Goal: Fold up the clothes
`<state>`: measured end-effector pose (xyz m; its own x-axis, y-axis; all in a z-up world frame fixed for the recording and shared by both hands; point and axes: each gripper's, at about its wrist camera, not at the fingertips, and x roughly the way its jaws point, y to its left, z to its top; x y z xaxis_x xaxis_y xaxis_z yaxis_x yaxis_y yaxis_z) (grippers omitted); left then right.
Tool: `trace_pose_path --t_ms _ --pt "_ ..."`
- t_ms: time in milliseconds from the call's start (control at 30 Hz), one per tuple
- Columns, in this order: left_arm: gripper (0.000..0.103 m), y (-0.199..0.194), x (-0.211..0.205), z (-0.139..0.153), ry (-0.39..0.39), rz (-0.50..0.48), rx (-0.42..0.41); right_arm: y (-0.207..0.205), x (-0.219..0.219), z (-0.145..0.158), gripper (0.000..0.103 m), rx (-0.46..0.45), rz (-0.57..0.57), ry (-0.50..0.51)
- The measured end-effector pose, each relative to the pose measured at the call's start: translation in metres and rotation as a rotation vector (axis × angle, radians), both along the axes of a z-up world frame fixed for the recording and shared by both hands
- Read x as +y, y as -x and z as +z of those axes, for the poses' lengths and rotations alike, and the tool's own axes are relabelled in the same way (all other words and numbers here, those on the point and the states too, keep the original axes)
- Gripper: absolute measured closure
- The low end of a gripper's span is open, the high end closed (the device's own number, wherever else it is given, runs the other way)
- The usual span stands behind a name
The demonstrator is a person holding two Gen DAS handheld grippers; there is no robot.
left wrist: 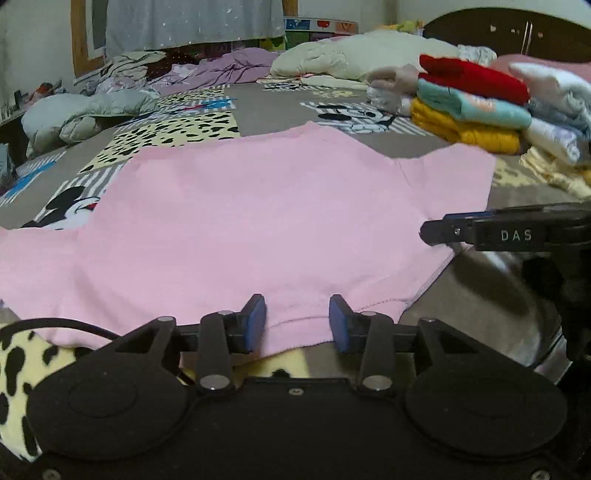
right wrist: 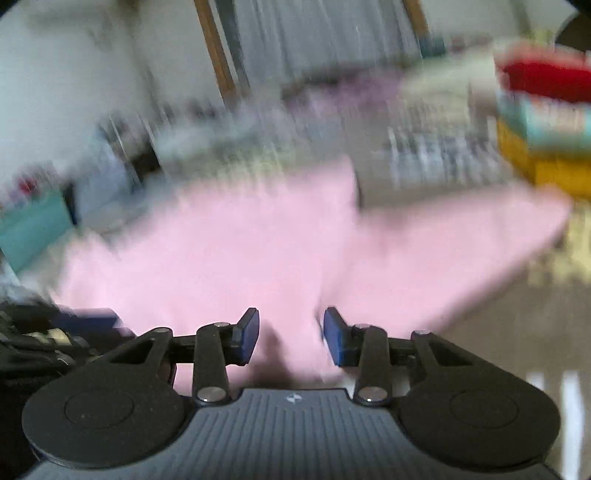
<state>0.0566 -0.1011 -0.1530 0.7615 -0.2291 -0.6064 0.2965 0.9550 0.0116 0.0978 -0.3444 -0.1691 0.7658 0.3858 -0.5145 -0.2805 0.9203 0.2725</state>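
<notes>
A pink garment (left wrist: 258, 206) lies spread flat on the patterned bedspread (left wrist: 177, 136). My left gripper (left wrist: 297, 323) is open at the garment's near hem, with the hem lying between its blue pads (left wrist: 256, 321). My right gripper (right wrist: 290, 339) is open over the pink garment (right wrist: 258, 251) near its edge; that view is motion-blurred. The right gripper also shows from the side in the left wrist view (left wrist: 436, 230), at the garment's right edge.
A stack of folded clothes (left wrist: 476, 107), red, teal and yellow, stands at the back right; it also shows in the right wrist view (right wrist: 546, 122). Unfolded clothes and a grey padded jacket (left wrist: 81, 114) lie at the back and left. A dark headboard (left wrist: 517, 29) is behind.
</notes>
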Motion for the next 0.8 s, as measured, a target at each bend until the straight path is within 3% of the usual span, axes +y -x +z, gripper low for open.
trace_pose_path --t_ms 67,200,267,433,633,800 --pt "0.065 0.004 0.006 0.009 0.028 0.024 -0.050 0.001 0.000 0.006 0.065 -0.006 -0.012 0.023" --pt "0.059 -0.009 0.016 -0.003 0.012 0.016 0.053 0.013 -0.005 0.015 0.062 -0.047 -0.081 -0.037" --pt "0.059 -0.008 0.017 0.002 0.018 0.008 0.041 0.018 -0.012 0.016 0.057 -0.020 -0.167 -0.092" --pt "0.059 -0.018 0.016 0.025 0.100 -0.012 0.030 0.030 -0.032 0.005 0.055 0.065 -0.329 -0.204" --pt "0.060 -0.056 -0.010 0.051 0.161 -0.064 0.040 0.030 -0.046 -0.012 0.049 0.082 -0.328 -0.336" --pt "0.060 -0.091 -0.057 0.073 0.134 -0.195 0.049 0.030 -0.042 -0.015 0.049 0.070 -0.299 -0.341"
